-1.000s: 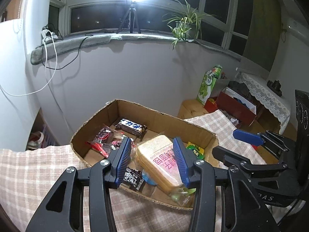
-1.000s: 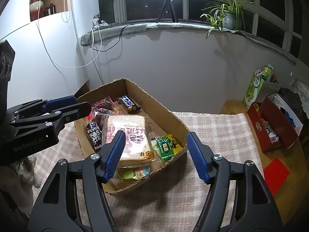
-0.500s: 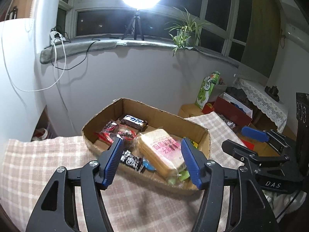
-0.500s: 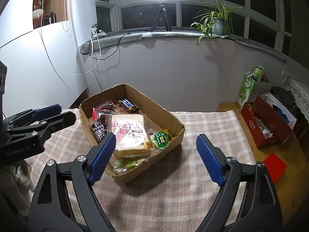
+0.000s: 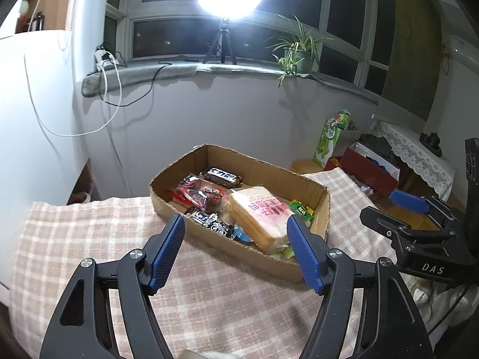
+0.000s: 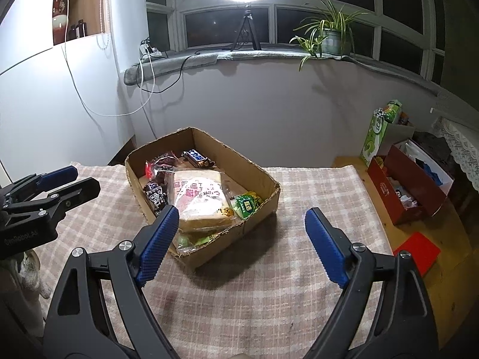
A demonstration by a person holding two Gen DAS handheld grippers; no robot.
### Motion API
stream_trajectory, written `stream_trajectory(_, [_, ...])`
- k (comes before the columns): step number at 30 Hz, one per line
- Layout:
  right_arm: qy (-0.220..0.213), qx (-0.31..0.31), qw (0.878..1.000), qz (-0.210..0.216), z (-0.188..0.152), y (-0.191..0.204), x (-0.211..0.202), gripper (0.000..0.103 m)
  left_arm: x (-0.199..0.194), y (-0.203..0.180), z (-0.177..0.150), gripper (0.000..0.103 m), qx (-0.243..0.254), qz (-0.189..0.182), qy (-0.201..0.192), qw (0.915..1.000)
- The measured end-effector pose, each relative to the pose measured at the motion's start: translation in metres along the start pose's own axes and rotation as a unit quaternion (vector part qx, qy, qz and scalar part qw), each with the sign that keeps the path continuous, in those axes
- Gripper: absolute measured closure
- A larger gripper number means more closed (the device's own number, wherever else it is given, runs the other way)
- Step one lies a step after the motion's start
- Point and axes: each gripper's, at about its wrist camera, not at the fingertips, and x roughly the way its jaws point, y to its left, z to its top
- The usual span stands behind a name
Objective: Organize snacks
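A shallow cardboard box [image 5: 324,209] [image 6: 263,176] stands on the checked tablecloth and holds several snacks: a bagged bread loaf [image 5: 260,212] [image 6: 199,197], a dark chocolate bar [image 5: 223,176] [image 6: 196,157], red-black packets [image 5: 197,194] [image 6: 160,169] and a green packet [image 5: 301,209] [image 6: 245,206]. My left gripper [image 5: 236,243] is open and empty, held back above the cloth in front of the box. My right gripper [image 6: 242,234] is open and empty, also back from the box's near corner.
The checked cloth [image 5: 89,239] [image 6: 299,284] covers the table. To the right stand a red box [image 6: 410,185] and a green carton [image 6: 378,134]. A red card [image 6: 417,249] lies on the wood. A wall and windowsill with a plant [image 6: 329,36] are behind.
Both grippers have pulled back and up from the box. The left jaws, earlier around the bread loaf, have opened wide and left it in the box. The right jaws have opened wider too.
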Motion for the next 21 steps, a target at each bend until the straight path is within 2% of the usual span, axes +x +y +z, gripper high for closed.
stream_trajectory(21, [-0.002, -0.003, 1.0, -0.001, -0.001, 0.004, -0.007, 0.014, -0.013, -0.004, -0.001, 0.032, 0.002, 0.004, -0.01, 0.9999])
